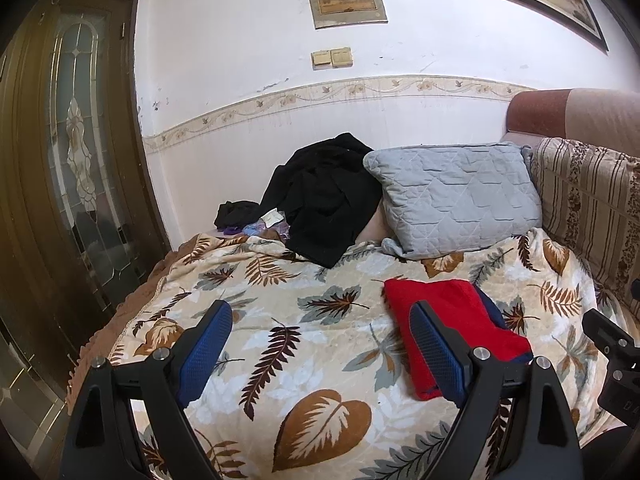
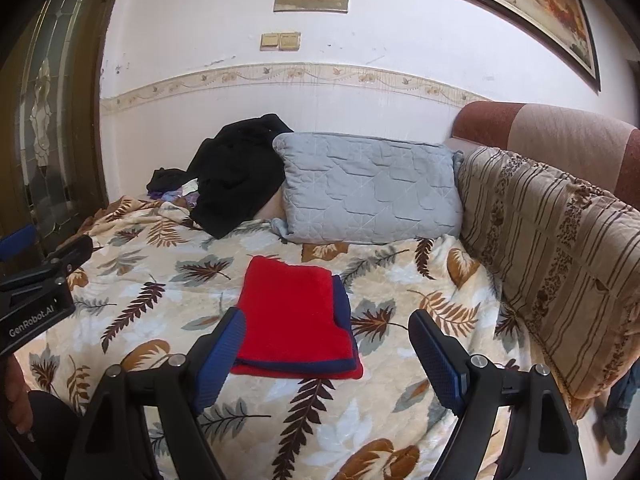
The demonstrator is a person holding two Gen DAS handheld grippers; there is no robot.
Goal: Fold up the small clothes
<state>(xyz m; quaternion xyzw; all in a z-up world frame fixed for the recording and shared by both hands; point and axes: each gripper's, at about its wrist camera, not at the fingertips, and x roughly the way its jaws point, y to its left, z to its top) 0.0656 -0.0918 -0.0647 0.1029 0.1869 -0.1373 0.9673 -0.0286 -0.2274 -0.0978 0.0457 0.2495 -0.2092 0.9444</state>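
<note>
The red garment (image 2: 296, 312), folded into a flat rectangle with a navy layer showing along its right and near edges, lay on the leaf-print blanket (image 2: 160, 312) in the middle of the bed, nearer the sofa side than the door side. The right gripper (image 2: 332, 356) hung over the blanket just short of the garment's near edge, its jaws spread wide and holding nothing; its left finger overlapped the garment's near left corner in the right wrist view, though contact could not be told. The left gripper (image 1: 324, 352) hovered further toward the door side, also spread wide and empty, its right finger in front of the garment (image 1: 452, 316) in its own view. At the far edge of the bed a grey quilted pillow (image 2: 368, 192) leaned against the wall, well apart from the garment. Beside it, toward the far left corner, lay a heap of black clothing (image 2: 236, 176) with a few purple and pale scraps just left of it. A striped brown cover (image 2: 560, 264) draped the sofa back along the bed's right edge. A wooden door with a glass panel (image 1: 76, 152) stood beyond the left edge. Nothing lay between either gripper and the garment.
</note>
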